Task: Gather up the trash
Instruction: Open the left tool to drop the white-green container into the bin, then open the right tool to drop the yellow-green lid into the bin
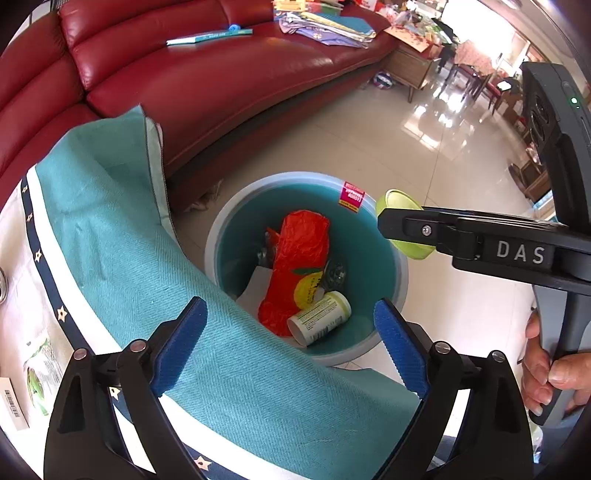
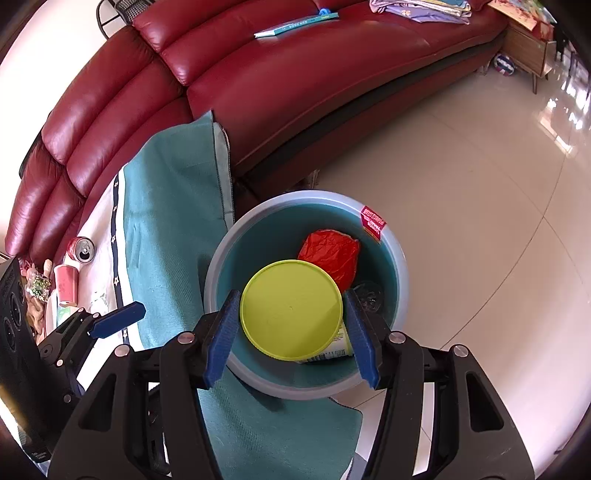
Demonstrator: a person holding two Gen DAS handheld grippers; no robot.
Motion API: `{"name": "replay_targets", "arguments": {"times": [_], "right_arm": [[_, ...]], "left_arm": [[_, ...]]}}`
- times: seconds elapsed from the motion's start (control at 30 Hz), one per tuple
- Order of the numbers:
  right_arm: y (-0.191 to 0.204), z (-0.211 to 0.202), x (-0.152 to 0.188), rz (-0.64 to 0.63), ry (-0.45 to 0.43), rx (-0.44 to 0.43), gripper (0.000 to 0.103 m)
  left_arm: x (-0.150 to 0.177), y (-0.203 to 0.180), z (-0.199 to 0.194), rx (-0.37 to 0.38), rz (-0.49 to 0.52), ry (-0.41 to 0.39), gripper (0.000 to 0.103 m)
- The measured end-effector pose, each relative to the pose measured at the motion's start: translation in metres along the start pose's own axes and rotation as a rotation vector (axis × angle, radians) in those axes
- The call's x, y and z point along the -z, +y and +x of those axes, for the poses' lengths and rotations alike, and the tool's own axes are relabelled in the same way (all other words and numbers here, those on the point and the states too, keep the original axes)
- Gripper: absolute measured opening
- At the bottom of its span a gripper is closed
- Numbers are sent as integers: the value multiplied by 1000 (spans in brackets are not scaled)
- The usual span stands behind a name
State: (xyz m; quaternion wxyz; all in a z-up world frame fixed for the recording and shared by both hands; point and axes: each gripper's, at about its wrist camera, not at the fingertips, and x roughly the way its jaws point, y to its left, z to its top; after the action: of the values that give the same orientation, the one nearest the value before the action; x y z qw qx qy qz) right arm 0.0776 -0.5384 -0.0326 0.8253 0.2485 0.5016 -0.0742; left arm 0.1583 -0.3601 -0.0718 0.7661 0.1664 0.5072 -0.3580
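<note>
Bin: the round teal bin (image 1: pixel 391 258) with a grey rim stands on the pale tiled floor (image 2: pixel 480 184), just beside my cloth-covered table and in front of the red sofa (image 1: pixel 221 81). A pink label (image 2: pixel 373 222) sits on its far rim.
My right gripper (image 2: pixel 290 325): clamped on a lime-green lid (image 2: pixel 290 309), one blue pad on each side of its edge. I hold it flat over the mouth of the bin, above the rubbish inside.
My left gripper (image 1: pixel 291 343): fingers spread wide with nothing between them, hanging over the table edge and pointed down toward the bin.
Inside the bin: a crumpled red wrapper (image 1: pixel 299 262) with a yellow fruit picture stands against the middle; a white tub with a green label (image 1: pixel 319 321) lies on its side at the near wall; some clear crumpled plastic (image 1: pixel 334 275) lies next to them.
Table: a teal cloth (image 1: pixel 122 236) with a white band and a navy star border drapes over the edge, touching the bin's rim in the right wrist view.
Left on the table: an opened red can (image 2: pixel 82 250), a pink cup (image 2: pixel 66 286) on its side and some small wrapped bits I cannot make out.
Sofa: a thin book (image 2: pixel 295 25) and folded cloths (image 1: pixel 325 26) lie on the seat.
</note>
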Motion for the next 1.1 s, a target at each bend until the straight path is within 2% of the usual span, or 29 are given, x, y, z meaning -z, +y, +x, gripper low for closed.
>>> {"name": "replay_targets", "arguments": {"times": [0.07, 0.13, 0.37, 0.43, 0.77, 1.1], "right_arm": [[3, 3, 0, -3, 10, 3, 54], [6, 5, 0, -2, 20, 3, 64], [11, 2, 2, 1, 24, 33, 78], [13, 2, 3, 4, 41, 52, 86], [31, -7, 14, -7, 42, 62, 87], [83, -19, 31, -86, 28, 46, 87]], "left_arm": [[1, 2, -1, 1, -3, 5, 93], [3, 3, -2, 5, -6, 9, 94], [8, 10, -9, 14, -26, -1, 95], [10, 12, -13, 19, -36, -9, 95], [28, 24, -37, 20, -69, -36, 95], [56, 47, -75, -1, -111, -91, 96]]}}
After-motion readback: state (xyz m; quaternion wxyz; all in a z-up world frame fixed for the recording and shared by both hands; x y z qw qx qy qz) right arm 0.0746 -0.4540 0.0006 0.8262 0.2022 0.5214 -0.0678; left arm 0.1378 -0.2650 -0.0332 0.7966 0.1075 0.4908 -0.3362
